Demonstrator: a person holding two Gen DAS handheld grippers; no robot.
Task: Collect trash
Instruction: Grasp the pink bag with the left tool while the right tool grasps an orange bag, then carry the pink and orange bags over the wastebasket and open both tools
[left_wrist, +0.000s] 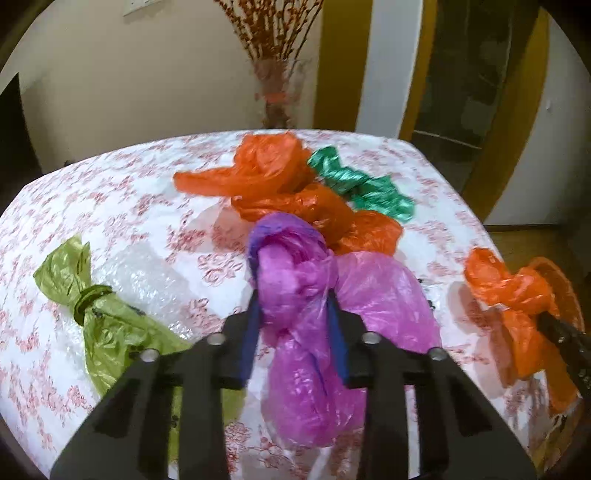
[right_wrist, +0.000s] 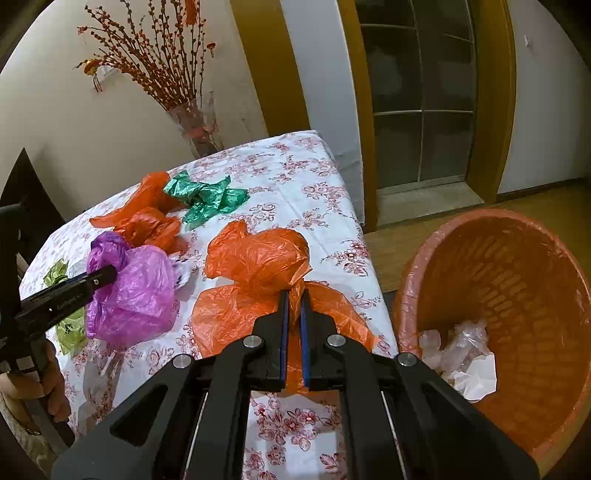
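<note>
The left wrist view looks forward along the left gripper (left_wrist: 293, 299), low and close over the table (left_wrist: 129, 206), facing the far wall and the vase of branches (left_wrist: 275, 92) behind the table's far edge. The right wrist view looks along the right gripper (right_wrist: 294, 299) from higher, near the table's right edge, angled left toward the same vase (right_wrist: 195, 125), with the orange basket (right_wrist: 517, 258) off the table's right side. Both views share the tabletop, the vase, the purple bag (left_wrist: 314, 295) (right_wrist: 136, 291) and each other's gripper.
</note>
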